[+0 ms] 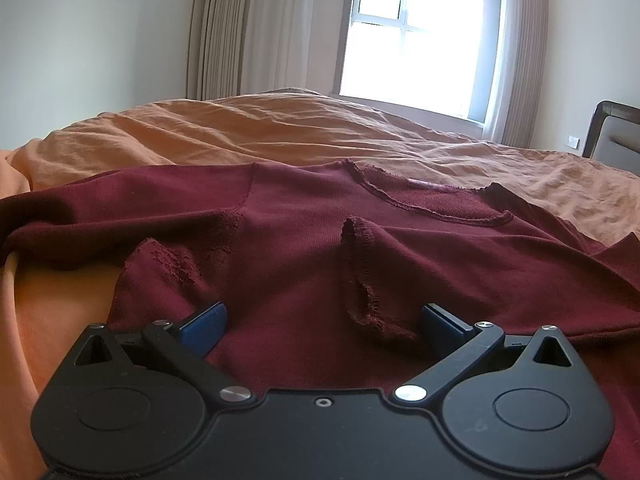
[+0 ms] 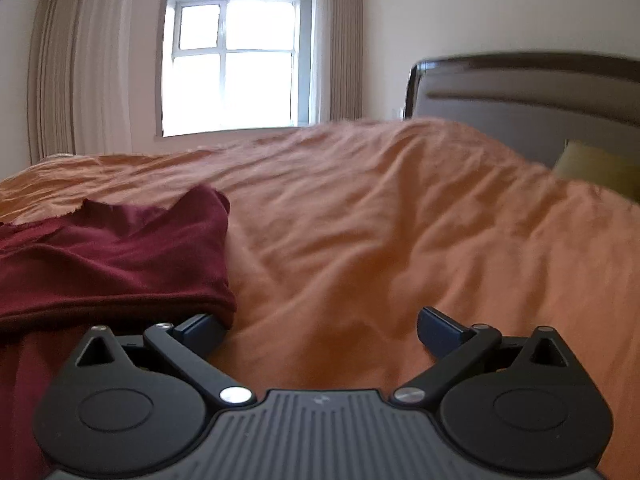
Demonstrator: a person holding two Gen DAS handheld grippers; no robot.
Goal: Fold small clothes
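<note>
Lying rumpled on the orange bedspread [image 2: 360, 220], the maroon top [image 1: 320, 240] spreads beneath the left gripper [image 1: 322, 320], whose fingers gape wide with nothing between them. The right gripper [image 2: 320, 326], equally wide, sits beside the garment's edge above bare bedspread.

Garment [image 1: 304, 216]: dark red knit cloth, finely ribbed, matt; raw, frayed edges at neckline and holes.
Bedspread [image 1: 280, 128]: orange woven cloth, matt, creased all over.
Left tongs [image 1: 323, 320]: matt black plastic body and links; bright, polished metal pivot pins; smooth blue pads [image 1: 206, 322].
Right tongs [image 2: 320, 326]: same black plastic, with a grey ribbed panel on top; dark blue pads [image 2: 438, 330].
Headboard [image 2: 520, 96]: dark, glossy frame around a smooth grey panel.
Curtains [image 2: 84, 60]: beige cloth, matt, hung in soft pleats.
</note>
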